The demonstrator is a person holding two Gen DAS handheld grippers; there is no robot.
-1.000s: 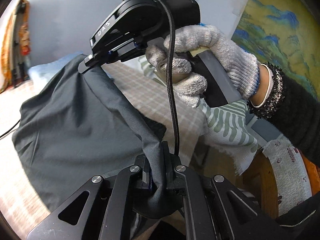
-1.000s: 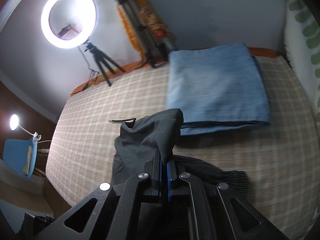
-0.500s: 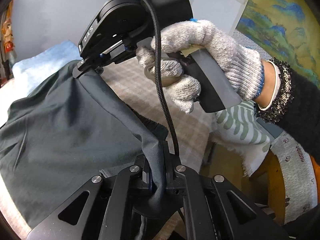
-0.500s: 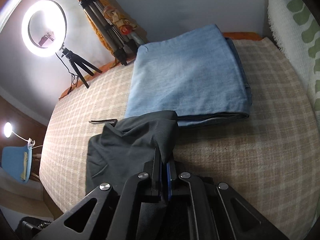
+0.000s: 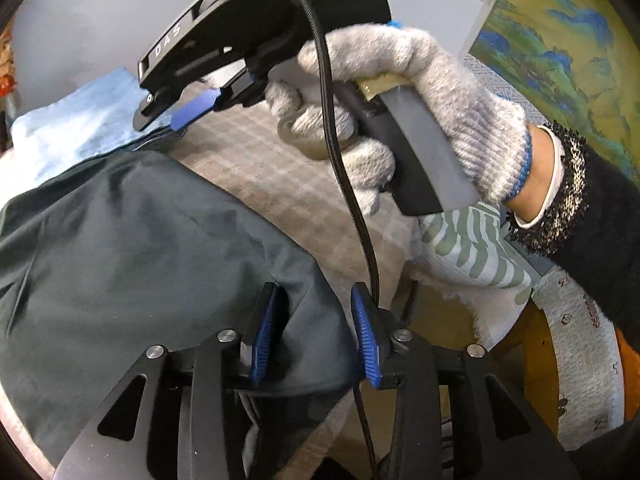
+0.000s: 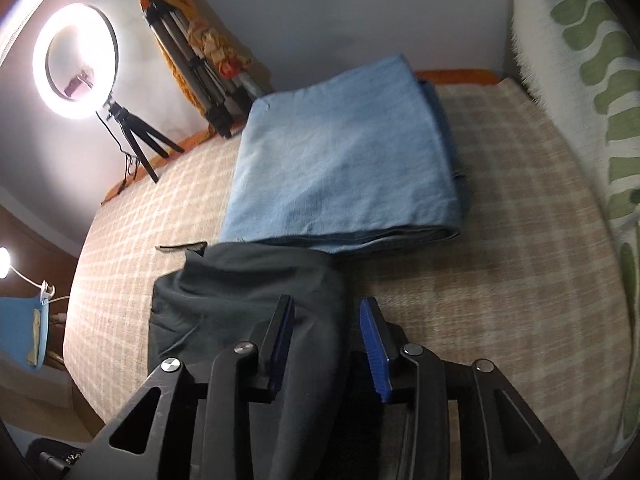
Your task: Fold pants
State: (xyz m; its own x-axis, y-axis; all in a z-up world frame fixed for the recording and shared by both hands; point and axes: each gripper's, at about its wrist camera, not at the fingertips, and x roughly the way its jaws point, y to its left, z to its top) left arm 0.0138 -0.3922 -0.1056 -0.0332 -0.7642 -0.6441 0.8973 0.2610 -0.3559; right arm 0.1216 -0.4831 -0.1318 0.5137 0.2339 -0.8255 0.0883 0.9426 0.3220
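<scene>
Both tools [image 5: 316, 328] [image 6: 328, 340] opening over pants [image 5: 140, 248]

A lit ring light [image 6: 75, 62] on a tripod stands against grey wall [image 6: 320, 12].

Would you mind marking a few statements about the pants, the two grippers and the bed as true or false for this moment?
1. The dark pants lie on the checked bed cover. True.
2. The left gripper is clamped tight on the fabric. False: its jaws are opening, the blue pads apart, with cloth lying loosely between them.
3. A folded blue cloth lies beyond the pants, its near edge meeting them. True.
4. The right gripper has nothing between its pads. False: a fold of the pants runs between them while the jaws are opening.
5. The hand on the right gripper is bare. False: it wears a grey knit glove.
6. A lit ring light stands by the wall. True.
</scene>
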